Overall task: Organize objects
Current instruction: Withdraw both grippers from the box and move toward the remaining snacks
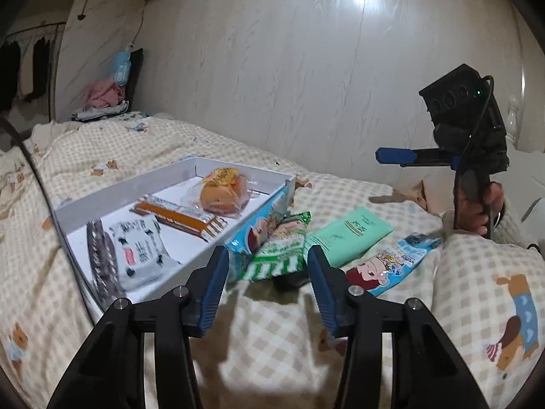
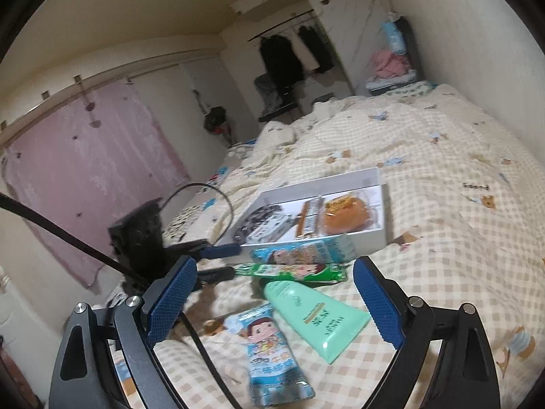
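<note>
A white box (image 1: 112,195) (image 2: 383,211) lies on the bed and holds a bread bun (image 1: 223,194) (image 2: 345,216), an orange wafer pack (image 1: 180,220) (image 2: 308,220) and a black-and-white pack (image 1: 136,255) (image 2: 269,226). Beside it lie a blue snack pack (image 1: 259,225) (image 2: 303,250), a green snack pack (image 1: 282,248) (image 2: 293,271), a mint green tube (image 1: 347,235) (image 2: 316,313) and a light blue pouch (image 1: 388,266) (image 2: 272,347). My left gripper (image 1: 269,272) is open just before the green pack. My right gripper (image 2: 272,306) is open above the tube and pouch; it also shows in the left wrist view (image 1: 402,156).
The checked bedspread (image 1: 272,341) (image 2: 442,238) is rumpled, with a raised fold at right (image 1: 494,289). A wall (image 1: 306,68) runs along the bed's far side. Clothes are piled at the bed's far end (image 1: 102,99) (image 2: 391,68). A black cable (image 2: 68,235) crosses the right wrist view.
</note>
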Motion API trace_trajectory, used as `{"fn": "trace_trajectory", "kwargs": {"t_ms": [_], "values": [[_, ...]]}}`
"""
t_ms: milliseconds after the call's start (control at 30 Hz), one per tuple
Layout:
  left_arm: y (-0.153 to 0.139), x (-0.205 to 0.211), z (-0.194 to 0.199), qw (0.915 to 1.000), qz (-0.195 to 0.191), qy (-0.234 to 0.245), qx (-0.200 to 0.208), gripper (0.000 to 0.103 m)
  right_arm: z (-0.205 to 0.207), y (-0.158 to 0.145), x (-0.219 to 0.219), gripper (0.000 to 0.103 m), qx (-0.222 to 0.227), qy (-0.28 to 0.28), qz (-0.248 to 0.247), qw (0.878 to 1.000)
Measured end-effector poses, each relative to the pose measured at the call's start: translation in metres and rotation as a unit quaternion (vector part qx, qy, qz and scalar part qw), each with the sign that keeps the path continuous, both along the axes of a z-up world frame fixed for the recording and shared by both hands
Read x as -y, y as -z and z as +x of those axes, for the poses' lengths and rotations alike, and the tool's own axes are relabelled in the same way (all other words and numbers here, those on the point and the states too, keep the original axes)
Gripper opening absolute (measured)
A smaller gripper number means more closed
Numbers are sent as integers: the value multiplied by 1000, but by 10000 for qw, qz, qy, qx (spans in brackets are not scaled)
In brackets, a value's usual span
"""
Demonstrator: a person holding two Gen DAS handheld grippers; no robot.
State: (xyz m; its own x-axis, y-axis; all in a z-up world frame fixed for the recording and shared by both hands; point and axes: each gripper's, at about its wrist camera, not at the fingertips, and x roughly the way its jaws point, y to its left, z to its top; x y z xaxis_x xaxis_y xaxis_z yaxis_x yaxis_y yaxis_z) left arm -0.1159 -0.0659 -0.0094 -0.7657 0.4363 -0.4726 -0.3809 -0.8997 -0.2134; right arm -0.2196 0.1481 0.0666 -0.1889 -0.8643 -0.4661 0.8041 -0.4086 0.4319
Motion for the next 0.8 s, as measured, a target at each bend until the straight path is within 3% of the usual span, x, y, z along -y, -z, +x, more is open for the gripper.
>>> {"fn": "trace_trajectory", "kwargs": {"t_ms": [167, 300, 400, 433, 500, 567, 633, 733, 800], "values": [[20, -1, 7, 9947, 650, 62, 797, 52, -6, 5, 6, 94, 60, -499, 370, 9980], [23, -6, 20, 9876, 1150, 12, 1065, 53, -20, 20, 10, 94, 471, -951, 469, 9933], [17, -7, 36, 9877, 952, -557, 1109, 52, -31, 27, 13, 94, 758, -1212, 527, 9883], [15, -5, 44, 9854, 895, -922, 1114, 52, -33, 28, 14, 94, 769, -1280, 610, 9869], [15, -2, 57, 9805, 1040, -1214, 1141, 52, -32, 27, 19, 94, 571, -1411, 939, 9839], [17, 5, 77, 9763, 1356, -1353, 1005, 53, -27, 24, 19, 94, 249, -1478, 1041, 9832], [18, 8, 95, 9748, 1420, -1541, 770, 58, -23, 22, 14, 93, 61, -1463, 931, 9848], [12, 6, 94, 9785, 1362, -1419, 625, 62, -17, 18, 2, 93, -32, -1359, 529, 9893], [10, -1, 85, 9822, 1102, -1348, 712, 63, -16, 12, -4, 93, -83, -1287, 403, 9908]]}}
